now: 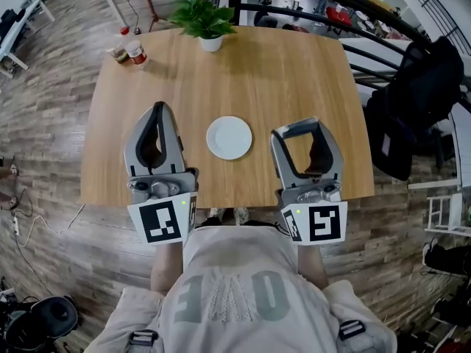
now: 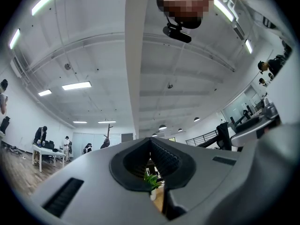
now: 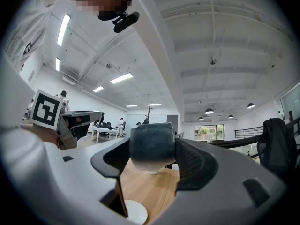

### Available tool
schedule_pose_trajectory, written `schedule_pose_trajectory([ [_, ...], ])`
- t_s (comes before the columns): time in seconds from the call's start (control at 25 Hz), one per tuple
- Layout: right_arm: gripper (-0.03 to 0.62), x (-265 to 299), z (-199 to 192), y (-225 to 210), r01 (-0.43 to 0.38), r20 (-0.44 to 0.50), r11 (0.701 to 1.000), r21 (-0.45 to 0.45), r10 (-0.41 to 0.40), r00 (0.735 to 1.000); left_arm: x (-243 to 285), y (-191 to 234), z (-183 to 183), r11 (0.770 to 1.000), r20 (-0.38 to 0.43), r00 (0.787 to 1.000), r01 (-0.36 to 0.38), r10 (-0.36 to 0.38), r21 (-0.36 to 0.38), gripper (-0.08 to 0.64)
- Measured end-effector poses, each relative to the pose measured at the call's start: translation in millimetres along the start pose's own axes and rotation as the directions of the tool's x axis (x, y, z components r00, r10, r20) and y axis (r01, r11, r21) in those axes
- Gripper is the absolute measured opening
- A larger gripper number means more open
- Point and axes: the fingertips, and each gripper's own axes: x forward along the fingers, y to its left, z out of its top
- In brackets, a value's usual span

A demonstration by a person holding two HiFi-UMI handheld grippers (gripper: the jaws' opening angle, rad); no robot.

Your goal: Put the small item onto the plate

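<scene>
**Item gripped, plate waiting**

The right gripper [image 1: 306, 128], right of centre, clenches a small dark item [image 3: 151, 143]. The white plate [image 1: 229, 137] sits bare mid-frame, well apart. Next, I'd judge: carry leftward over it, lower, release. The left gripper [image 1: 159, 112] is clamped together (holding nothing).
</scene>
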Motion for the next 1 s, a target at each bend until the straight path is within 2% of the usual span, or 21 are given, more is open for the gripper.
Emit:
schedule_pose_trajectory([
  [0.28, 0.307, 43.4, -34.6, 12.8, -0.072, -0.117, 0.996, -0.045, 0.066, 0.991, -6.1, 12.4, -17.8, 1.000, -0.033, 0.999, -0.016, 0.016, 0.005, 0.008],
  [0.48, 0.307, 74.9, -71.7, 22.9, -0.133, -0.243, 0.990, -0.054, 0.116, 0.963, -10.5, 22.4, -26.8, 0.999, -0.042, 0.998, -0.043, 0.043, 0.004, 0.008],
  [0.64, 0.307, 95.3, -111.2, 35.9, -0.198, -0.358, 0.979, -0.042, 0.170, 0.918, -13.7, 25.3, -37.4, 0.998, -0.067, 0.996, -0.055, 0.056, 0.008, 0.008],
  [1.0, 0.307, 122.9, -202.6, 65.5, -0.303, -0.582, 0.953, 0.011, 0.253, 0.773, -13.2, 27.5, -58.7, 0.999, -0.123, 0.991, -0.053, 0.054, 0.010, 0.009],
])
